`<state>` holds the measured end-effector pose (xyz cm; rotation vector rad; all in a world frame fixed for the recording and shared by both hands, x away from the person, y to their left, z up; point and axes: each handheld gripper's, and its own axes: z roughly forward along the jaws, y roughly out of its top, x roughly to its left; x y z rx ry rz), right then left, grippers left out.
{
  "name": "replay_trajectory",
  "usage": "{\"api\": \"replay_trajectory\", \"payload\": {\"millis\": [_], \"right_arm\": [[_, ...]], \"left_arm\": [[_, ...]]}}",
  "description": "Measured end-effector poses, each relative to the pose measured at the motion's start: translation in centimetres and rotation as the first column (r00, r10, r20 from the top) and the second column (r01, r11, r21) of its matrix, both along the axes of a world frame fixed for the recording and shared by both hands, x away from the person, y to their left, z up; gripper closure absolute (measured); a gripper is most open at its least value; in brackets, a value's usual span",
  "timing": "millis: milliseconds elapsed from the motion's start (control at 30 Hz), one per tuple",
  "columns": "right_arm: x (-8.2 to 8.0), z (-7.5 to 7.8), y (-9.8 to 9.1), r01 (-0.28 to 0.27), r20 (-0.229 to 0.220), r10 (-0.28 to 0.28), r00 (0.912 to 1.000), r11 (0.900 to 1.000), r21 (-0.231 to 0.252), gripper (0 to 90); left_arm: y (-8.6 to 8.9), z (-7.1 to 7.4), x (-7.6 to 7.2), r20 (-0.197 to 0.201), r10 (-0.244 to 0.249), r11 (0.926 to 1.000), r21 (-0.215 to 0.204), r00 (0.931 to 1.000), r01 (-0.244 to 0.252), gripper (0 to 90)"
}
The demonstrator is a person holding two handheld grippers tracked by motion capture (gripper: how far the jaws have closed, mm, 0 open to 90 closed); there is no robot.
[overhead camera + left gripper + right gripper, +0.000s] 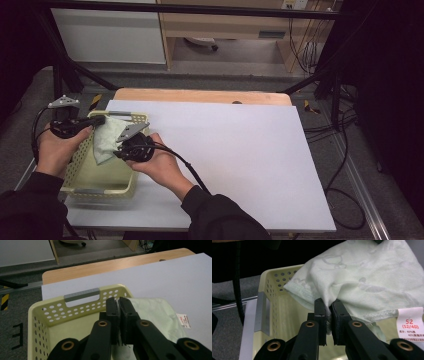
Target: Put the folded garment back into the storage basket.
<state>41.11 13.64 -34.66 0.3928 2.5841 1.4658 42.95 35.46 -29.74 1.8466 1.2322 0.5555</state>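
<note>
High view puts the white table top across the frame's middle, the pale yellow perforated basket at its lower left, and the light green cloth hanging over that basket between my grippers. My left gripper and right gripper are both clamped on thin cloth edges. I judge a tug could slip fabric from either pinch, or the white care label could snag on the basket rim.
</note>
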Motion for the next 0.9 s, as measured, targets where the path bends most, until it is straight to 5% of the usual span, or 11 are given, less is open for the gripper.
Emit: {"api": "replay_trajectory", "payload": {"millis": [900], "right_arm": [[-0.2,-1.1,1.2,-0.010,-0.004,0.010,0.9999,0.9996,-0.026,84.1]], "left_arm": [[0.8,-1.3,0.0,-0.023,0.009,0.9999,0.006,0.9997,-0.009,86.7]]}}
